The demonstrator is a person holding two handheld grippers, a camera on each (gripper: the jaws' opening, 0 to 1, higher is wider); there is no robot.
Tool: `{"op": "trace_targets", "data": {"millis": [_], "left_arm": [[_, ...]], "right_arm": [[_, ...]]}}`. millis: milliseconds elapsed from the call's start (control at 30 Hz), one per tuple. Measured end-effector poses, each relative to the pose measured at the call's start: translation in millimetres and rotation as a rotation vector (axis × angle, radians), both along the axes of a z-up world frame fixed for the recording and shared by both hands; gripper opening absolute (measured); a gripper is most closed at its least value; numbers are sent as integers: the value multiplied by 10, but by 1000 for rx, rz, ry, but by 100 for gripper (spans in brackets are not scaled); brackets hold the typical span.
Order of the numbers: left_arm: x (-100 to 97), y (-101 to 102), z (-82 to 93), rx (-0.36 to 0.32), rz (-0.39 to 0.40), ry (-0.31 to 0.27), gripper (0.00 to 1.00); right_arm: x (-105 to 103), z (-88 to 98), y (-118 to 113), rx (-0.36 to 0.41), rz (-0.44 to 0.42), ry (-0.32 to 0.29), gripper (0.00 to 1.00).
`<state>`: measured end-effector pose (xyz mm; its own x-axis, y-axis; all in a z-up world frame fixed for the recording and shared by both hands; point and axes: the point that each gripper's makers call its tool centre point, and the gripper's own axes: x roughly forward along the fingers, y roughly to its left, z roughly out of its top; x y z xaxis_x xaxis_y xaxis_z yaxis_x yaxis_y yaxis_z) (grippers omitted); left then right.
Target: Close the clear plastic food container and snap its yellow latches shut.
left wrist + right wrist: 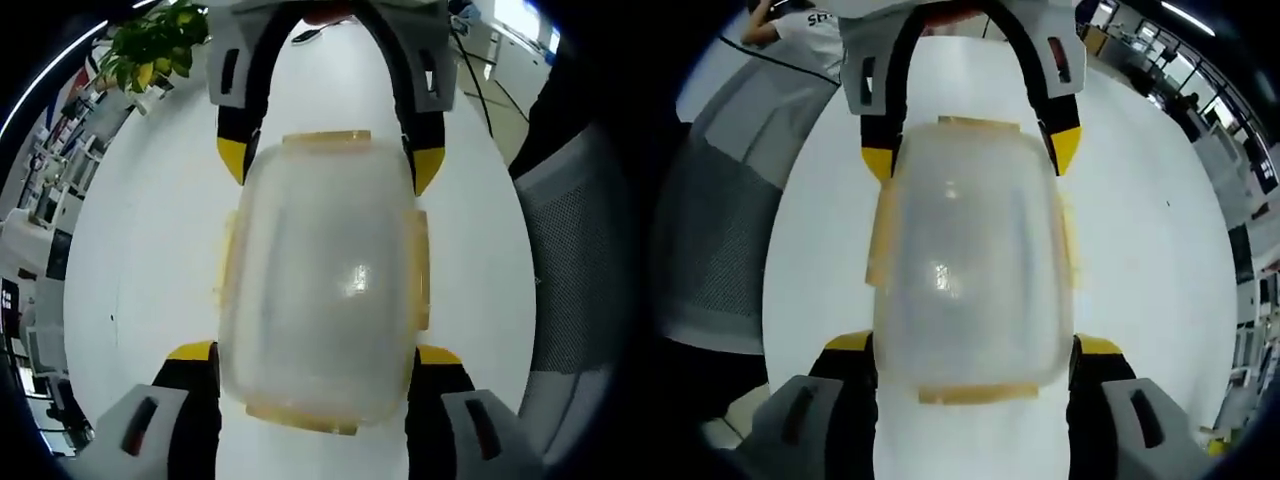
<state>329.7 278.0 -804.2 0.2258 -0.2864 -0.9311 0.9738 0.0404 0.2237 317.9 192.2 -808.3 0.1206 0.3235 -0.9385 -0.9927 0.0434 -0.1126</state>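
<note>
left tongs [316, 352]: nearest in the left gripper view, spread wide, one yellow-tipped jaw at each side of the container's near end; whether they press on it i cannot tell.
right tongs [972, 345]: nearest in the right gripper view, likewise spread and flanking the end nearest them; contact unclear.
container [322, 275]: clear plastic, on the white tabletop [150, 260] between both tongs, its domed face towards the cameras; a yellow latch [326, 138] at each short end and along each long side; from here i cannot tell if any are snapped.
long axis: runs from one pair of tongs to the other, straight away from each camera.
risk: an uneven squeeze could skid the light box across the smooth tabletop, or a latch could be pushed while the lid sits crooked and fail to catch.
beyond: a mesh chair [570, 260], a potted plant [155, 45].
</note>
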Motion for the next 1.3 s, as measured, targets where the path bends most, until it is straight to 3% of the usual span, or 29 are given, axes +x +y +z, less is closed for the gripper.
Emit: {"op": "trace_targets", "data": {"millis": [233, 400, 567, 1300], "left_arm": [[2, 7, -11, 11, 22, -9, 72], [-19, 25, -13, 20, 35, -13, 72], [-43, 65, -23, 23, 51, -15, 73], [-29, 402, -53, 33, 74, -4, 75]], "right_arm": [[-3, -3, 0, -1, 23, 1, 76], [-17, 6, 19, 38, 37, -2, 76], [-36, -6, 77, 17, 54, -5, 76], [12, -39, 411, -1, 87, -29, 77]]}}
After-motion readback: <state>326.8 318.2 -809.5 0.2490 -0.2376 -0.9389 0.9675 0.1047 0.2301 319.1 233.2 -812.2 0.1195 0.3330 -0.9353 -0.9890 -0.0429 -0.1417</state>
